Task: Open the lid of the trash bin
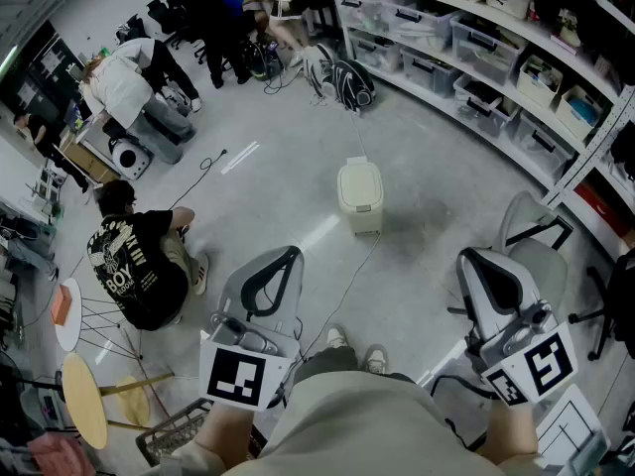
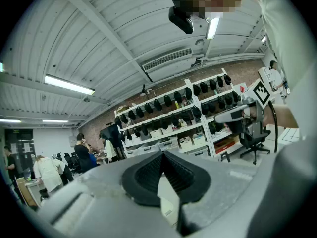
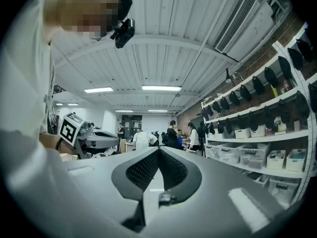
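Observation:
A cream trash bin (image 1: pixel 359 194) stands on the grey floor ahead of me, and its lid lies flat and closed. In the head view both grippers are held low and near my body, well short of the bin. My left gripper (image 1: pixel 289 255) points toward the bin from the lower left, and its jaws meet at the tips with nothing between them. My right gripper (image 1: pixel 473 259) is off to the bin's lower right, also shut and empty. Each gripper view looks up at the ceiling over closed black pads (image 2: pixel 163 175) (image 3: pixel 157 170). Neither shows the bin clearly.
A person in a black T-shirt (image 1: pixel 134 266) crouches on the floor to the left. A thin cable (image 1: pixel 365 261) runs from the bin toward my feet. Shelves with storage boxes (image 1: pixel 496 77) line the right side, with an office chair (image 1: pixel 541 241) near them. Round stools (image 1: pixel 84 395) stand at the lower left.

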Available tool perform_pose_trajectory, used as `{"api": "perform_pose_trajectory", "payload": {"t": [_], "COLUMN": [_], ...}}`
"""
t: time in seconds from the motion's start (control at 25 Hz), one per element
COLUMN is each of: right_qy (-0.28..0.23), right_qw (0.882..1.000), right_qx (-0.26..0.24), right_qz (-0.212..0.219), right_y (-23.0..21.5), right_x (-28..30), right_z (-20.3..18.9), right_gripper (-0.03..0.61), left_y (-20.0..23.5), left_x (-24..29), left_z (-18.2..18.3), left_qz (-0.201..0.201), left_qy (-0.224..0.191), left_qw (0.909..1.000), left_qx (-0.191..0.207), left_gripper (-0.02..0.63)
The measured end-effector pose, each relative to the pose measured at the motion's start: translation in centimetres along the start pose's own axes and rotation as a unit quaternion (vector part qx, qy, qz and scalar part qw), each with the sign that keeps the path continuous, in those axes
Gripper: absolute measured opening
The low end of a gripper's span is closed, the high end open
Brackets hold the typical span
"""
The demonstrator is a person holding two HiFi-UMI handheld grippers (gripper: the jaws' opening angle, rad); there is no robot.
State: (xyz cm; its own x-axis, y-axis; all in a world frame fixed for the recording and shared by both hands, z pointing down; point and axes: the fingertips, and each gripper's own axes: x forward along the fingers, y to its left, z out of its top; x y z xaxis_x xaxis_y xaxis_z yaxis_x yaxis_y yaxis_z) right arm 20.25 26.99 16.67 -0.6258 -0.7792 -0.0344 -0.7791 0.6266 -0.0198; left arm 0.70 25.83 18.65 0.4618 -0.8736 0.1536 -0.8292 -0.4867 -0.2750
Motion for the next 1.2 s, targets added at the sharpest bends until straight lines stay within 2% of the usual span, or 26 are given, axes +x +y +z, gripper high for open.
{"api": "perform_pose_trajectory", "payload": {"t": [0.28,0.72,1.2], "right_qy": [-0.006,-0.008,-0.002], "right_qw": [1.000,1.000,1.000], "right_qx": [0.021,0.019,0.022], "right_qz": [-0.004,0.008,0.018], "right_y": [0.0,0.8,0.1], "right_x": [0.3,-0.2,3.6], "right_z": [0.1,-0.1,-0.9], "right_gripper": [0.003,0.003,0.003], "left_y": [0.5,0.3,2.6], "left_x": [-0.5,-1.7,-0.3], "left_z": [0.0,0.4,-0.3], "left_qz": [0.006,0.022,0.028], "left_qy": [-0.007,-0.019,-0.017], "left_qw": [1.0000,0.9996,0.9995], "left_qx": [-0.003,-0.003,0.001], "left_gripper": [0.003,0.003,0.003]}}
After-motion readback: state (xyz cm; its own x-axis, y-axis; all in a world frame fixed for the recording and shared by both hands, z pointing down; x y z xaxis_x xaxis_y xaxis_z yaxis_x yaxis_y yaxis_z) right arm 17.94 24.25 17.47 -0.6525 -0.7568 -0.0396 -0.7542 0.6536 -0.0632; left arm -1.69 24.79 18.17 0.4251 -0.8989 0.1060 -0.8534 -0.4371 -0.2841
